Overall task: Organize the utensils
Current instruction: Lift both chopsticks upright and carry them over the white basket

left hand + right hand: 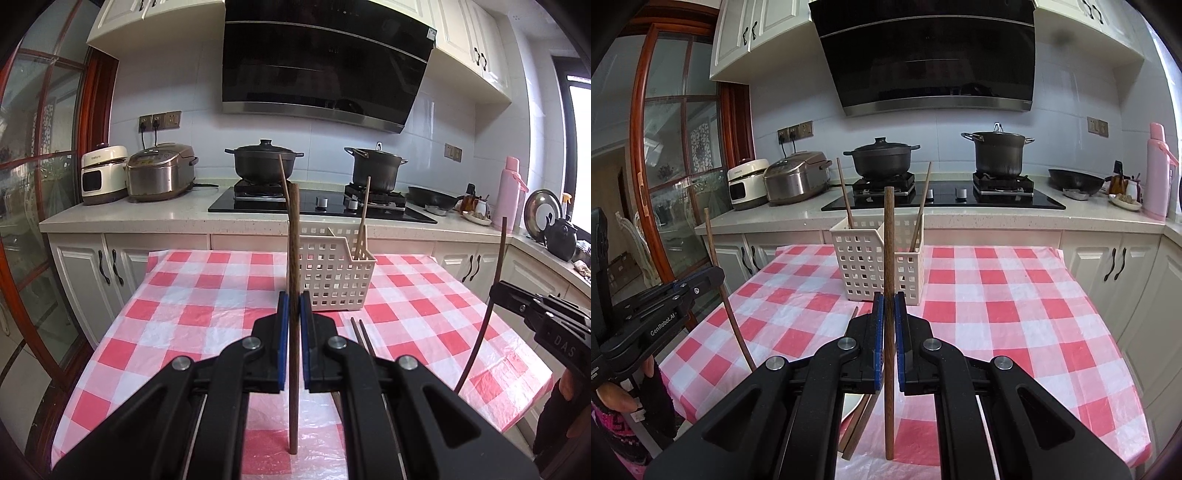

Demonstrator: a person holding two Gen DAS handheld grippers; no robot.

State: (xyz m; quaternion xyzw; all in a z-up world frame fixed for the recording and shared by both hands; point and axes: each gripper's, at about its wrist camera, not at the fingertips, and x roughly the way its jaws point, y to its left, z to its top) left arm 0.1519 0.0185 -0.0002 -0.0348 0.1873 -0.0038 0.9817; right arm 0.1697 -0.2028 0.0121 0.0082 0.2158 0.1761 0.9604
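Left gripper (294, 306): jaws closed tight on a dark wooden chopstick (293, 258), which stands upright between the blue pads (283, 325); the stick runs well above and well below the grip.
Right gripper (889, 306): jaws likewise closed tight on a second wooden chopstick (889, 240), upright, with its lower end hanging clear above the cloth.
Each seen from the other: the right gripper (535, 314) shows at the right edge of the left view with its stick (493, 295) bowed by the lens; the left gripper (665, 295) shows at the left edge of the right view with its stick (724, 288).
Utensil basket (871, 266): a white perforated plastic basket, standing on the far middle of the bench just ahead of both grippers.
In the basket: two pale chopsticks, one (846, 199) leaning left and one (921, 206) leaning right, apart at the tops.
Loose utensils: a pair of dark chopsticks (364, 334) lies on the cloth just right of the left jaws; under the right gripper lie more wooden pieces (858, 424), possibly chopsticks, partly hidden.
Bench (184, 321): covered with a red-and-white checked plastic cloth.
Person: a hand (613, 395) in a patterned knit sleeve holds the left gripper's handle.
Beyond: a kitchen counter (147, 214) with two black pots on a hob.
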